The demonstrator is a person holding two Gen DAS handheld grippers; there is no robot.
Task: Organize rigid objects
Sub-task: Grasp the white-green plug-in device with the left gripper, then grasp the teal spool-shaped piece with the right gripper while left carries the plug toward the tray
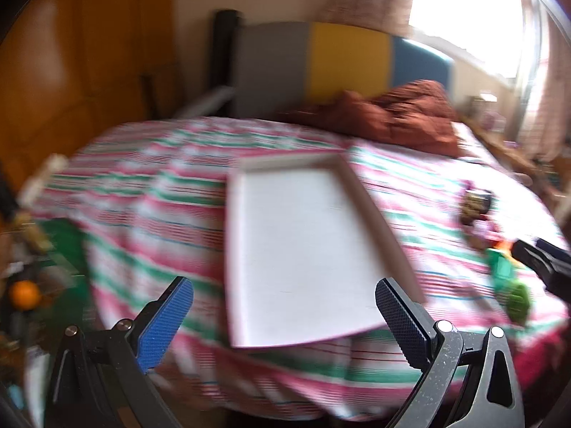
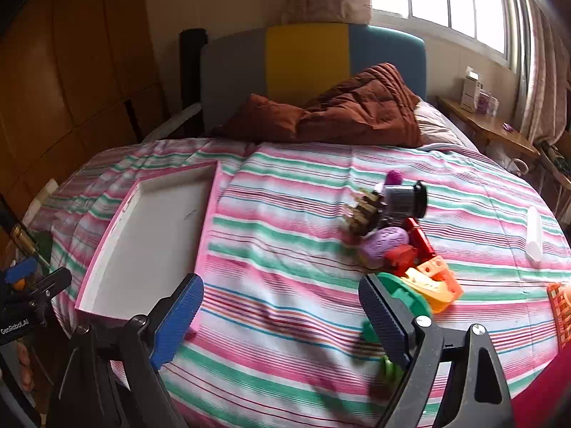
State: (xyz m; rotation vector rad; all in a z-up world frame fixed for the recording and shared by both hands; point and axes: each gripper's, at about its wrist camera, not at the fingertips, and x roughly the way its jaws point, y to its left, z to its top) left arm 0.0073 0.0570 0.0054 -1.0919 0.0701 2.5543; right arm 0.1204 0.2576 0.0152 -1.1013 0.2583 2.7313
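Observation:
A shallow white tray point(image 1: 303, 242) with a pink rim lies on the striped bedspread, with nothing in it. My left gripper point(image 1: 283, 299) hovers open over its near end, nothing between the blue pads; this view is motion-blurred. In the right wrist view the tray point(image 2: 153, 235) sits to the left and a pile of plastic toys point(image 2: 392, 221) to the right: a grey and black piece, a purple oval, red, orange and yellow parts. My right gripper point(image 2: 282, 310) is open above bare bedspread, its right finger beside a green toy point(image 2: 403, 296).
A brown quilt point(image 2: 339, 110) is bunched at the headboard. A white cylinder point(image 2: 534, 235) and an orange mesh basket point(image 2: 560, 306) lie at the bed's right side. A wooden nightstand point(image 2: 489, 125) stands under the window. Wooden wardrobe doors point(image 2: 71, 71) are on the left.

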